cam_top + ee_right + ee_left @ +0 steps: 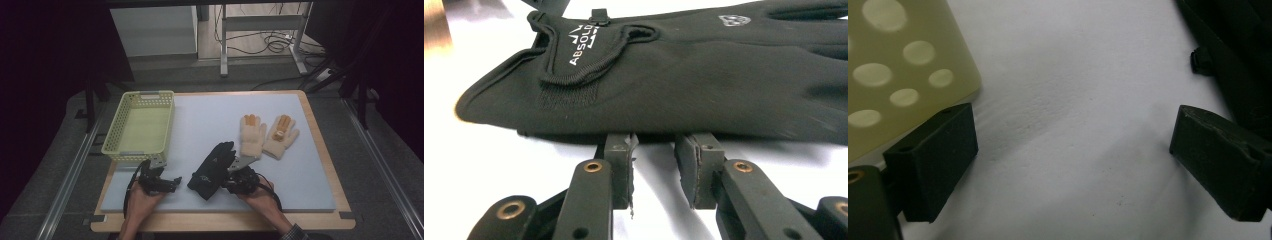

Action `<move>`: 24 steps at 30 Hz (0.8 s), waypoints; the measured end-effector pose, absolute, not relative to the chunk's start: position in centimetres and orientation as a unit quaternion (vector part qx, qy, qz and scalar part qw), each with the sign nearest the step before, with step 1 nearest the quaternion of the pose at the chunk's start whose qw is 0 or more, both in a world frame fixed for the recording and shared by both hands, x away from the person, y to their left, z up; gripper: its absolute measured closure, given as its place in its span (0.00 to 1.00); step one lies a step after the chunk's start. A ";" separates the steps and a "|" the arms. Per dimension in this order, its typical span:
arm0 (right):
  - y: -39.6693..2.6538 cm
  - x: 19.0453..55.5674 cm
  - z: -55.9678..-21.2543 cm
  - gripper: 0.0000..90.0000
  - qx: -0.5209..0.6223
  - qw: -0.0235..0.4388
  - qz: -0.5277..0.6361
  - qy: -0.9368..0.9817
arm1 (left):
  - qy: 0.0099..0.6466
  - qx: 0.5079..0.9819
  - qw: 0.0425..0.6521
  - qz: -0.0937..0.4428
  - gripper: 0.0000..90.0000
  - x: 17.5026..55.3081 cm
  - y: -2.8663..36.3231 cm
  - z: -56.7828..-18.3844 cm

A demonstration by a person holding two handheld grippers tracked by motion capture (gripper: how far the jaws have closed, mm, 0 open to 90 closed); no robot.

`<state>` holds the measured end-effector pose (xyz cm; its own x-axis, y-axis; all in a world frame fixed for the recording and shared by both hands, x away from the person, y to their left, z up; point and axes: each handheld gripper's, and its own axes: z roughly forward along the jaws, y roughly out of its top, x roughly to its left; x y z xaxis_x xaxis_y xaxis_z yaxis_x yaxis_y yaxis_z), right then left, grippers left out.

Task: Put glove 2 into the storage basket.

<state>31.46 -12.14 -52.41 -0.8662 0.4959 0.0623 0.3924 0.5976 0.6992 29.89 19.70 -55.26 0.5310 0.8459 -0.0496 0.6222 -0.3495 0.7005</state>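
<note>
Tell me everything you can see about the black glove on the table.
The black glove lies flat on the white mat, fingers pointing away from the person. It looks like smooth stretch fabric, with a stitched wrist tab bearing white lettering, a small clip at the cuff and a small emblem. The right gripper sits at its edge, jaws slightly apart with nothing between them.

Dim room, grey floor (170, 75). Wood-edged desk (320, 145) under a pale mat (210, 115). Beyond: white cabinet (152, 30), metal frame legs (223, 45), tangled cables (272, 42).

Left claw (172, 184) gapes wide; right claw (226, 181) stands narrowly parted, low.
</note>
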 end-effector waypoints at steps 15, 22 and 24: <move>-10.6 32.0 -51.9 0.76 0.240 0.073 0.374 0.893 | 0.456 0.805 0.343 0.163 0.06 29.9 19.7 -55.3; -10.7 32.4 -50.9 0.76 0.246 0.081 0.394 0.882 | 0.456 0.805 0.343 0.162 0.06 29.9 19.7 -55.3; -10.3 32.6 -50.9 0.76 0.248 0.079 0.396 0.881 | 0.458 0.803 0.345 0.163 0.06 29.9 19.7 -55.3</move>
